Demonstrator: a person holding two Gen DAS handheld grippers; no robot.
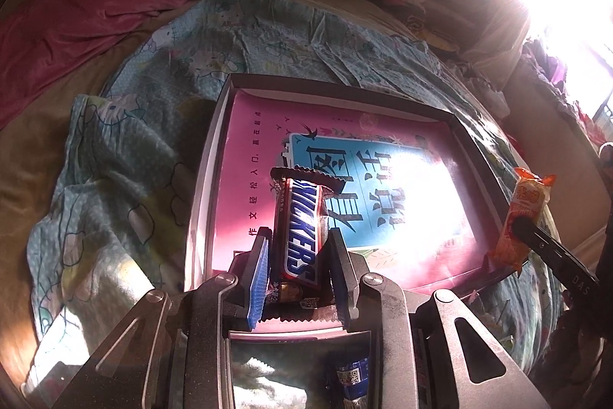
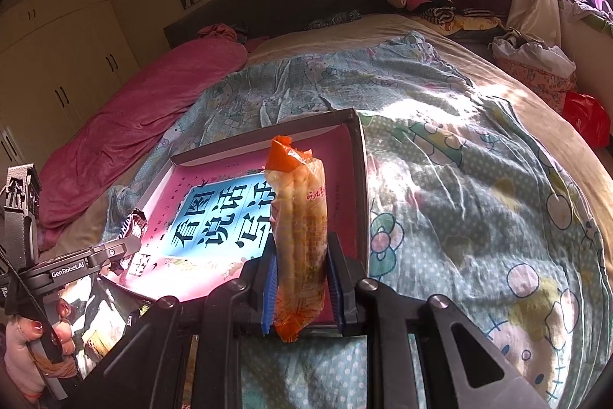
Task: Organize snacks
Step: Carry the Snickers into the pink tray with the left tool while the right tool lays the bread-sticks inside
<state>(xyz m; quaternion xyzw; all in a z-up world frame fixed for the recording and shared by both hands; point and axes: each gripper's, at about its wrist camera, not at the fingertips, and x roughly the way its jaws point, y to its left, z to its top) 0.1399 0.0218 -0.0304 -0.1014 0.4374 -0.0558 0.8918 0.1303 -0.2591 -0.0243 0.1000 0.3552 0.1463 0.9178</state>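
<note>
Item: my left gripper (image 1: 297, 252), tilted down over the shallow box (image 1: 214, 156) on the bed quilt (image 1: 126, 148), jaws clamped on a Snickers bar (image 1: 299, 229), its long axis running away along the fingers.

Item: my right gripper (image 2: 300, 275), also angled down, pinching an orange biscuit pack (image 2: 300, 236) lengthwise at the box's near corner.

Glare washes out the box's printed floor.

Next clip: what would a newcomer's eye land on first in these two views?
Two snacks held up by the grippers: a brown Snickers bar clamped in the left gripper, and a long orange-ended biscuit packet upright in the right gripper. Behind both, a shallow dark-rimmed cardboard box with a pink and blue printed floor lies on the pale blue cartoon-print quilt, with window glare washing over it.
</note>
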